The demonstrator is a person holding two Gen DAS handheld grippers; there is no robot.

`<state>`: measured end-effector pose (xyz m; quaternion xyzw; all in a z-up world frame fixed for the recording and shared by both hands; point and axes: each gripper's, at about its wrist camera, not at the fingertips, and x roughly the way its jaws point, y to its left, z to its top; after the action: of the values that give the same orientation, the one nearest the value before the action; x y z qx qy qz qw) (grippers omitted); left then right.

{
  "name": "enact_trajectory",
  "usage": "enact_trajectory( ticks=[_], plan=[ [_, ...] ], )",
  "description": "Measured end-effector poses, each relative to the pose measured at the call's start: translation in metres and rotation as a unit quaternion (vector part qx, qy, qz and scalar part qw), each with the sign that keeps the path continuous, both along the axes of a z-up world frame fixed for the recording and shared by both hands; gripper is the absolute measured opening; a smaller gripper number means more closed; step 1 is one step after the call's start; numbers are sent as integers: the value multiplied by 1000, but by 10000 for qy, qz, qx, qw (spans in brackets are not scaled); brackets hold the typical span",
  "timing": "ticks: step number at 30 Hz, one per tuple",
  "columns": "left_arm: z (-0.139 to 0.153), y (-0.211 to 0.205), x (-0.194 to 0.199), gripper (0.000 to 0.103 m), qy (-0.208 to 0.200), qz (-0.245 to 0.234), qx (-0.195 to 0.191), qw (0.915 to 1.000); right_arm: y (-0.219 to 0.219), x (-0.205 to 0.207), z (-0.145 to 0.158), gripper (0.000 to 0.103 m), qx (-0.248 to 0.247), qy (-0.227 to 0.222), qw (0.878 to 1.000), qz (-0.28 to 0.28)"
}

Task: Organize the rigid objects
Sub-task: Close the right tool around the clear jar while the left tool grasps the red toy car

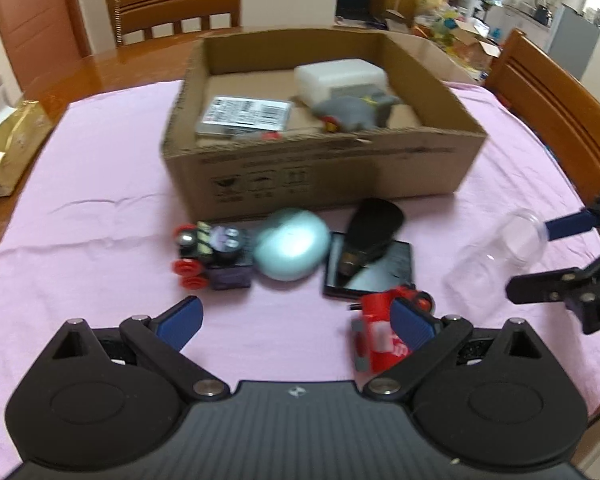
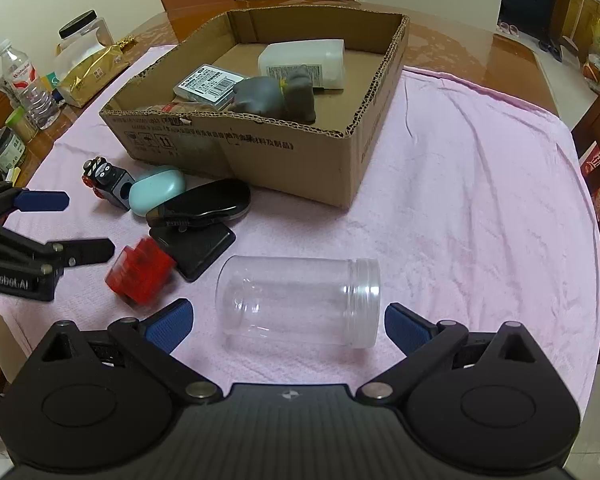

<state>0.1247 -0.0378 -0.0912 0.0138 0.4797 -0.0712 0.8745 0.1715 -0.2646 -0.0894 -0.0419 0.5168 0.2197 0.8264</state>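
Jaws spread on both grippers, nothing held; cardboard box (image 2: pixel 364 152) holds white bottle (image 2: pixel 304 63), grey toy (image 2: pixel 274 96), packet (image 2: pixel 208 84).

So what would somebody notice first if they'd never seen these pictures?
Probably the big open cardboard box on the pink cloth, with a white bottle and a grey toy inside. Next, the clear jar lying on its side just ahead of the open right tool, and the red toy near the left tool.
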Motion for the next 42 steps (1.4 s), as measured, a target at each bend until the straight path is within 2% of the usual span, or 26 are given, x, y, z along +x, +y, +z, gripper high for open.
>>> enact_trajectory(
  ticks=[10, 16, 17, 19, 23, 24, 25, 33, 37, 42],
  plan=[
    [-13, -38, -2, 99, 160, -506, -218, 9984, -2, -15, -16, 103, -434, -106, 9985, 327],
    [-27, -51, 0, 95, 340, -475, -67, 9983, -4, -16, -24, 103, -551, -158, 9976, 380],
    [-29, -52, 0, 93, 354, -481, -84, 9982, -5, -16, -24, 103, -548, -162, 9976, 393],
    [-31, -53, -1, 73, 407, -489, -109, 9979, -4, -17, -24, 103, -578, -196, 9972, 421],
    [-28, -54, -3, 60, 349, -500, -68, 9981, -5, -17, -23, 103, -574, -209, 9972, 420],
    [-27, -53, -4, 52, 339, -488, -80, 9982, -5, -17, -23, 103, -569, -211, 9973, 412],
    [-26, -51, -5, 49, 332, -479, -61, 9983, -4, -17, -23, 103, -558, -209, 9974, 410],
    [-26, -16, -11, 49, 353, -17, 321, 9989, 7, -14, -19, 103, -339, -194, 9991, 139],
    [-26, -2, -11, 49, 361, 155, 333, 9987, 15, -7, -21, 103, -380, -167, 9991, -57],
    [-26, 0, -11, 49, 341, 137, 313, 9988, 28, -1, -22, 103, -475, -161, 9986, -164]
  ],
)
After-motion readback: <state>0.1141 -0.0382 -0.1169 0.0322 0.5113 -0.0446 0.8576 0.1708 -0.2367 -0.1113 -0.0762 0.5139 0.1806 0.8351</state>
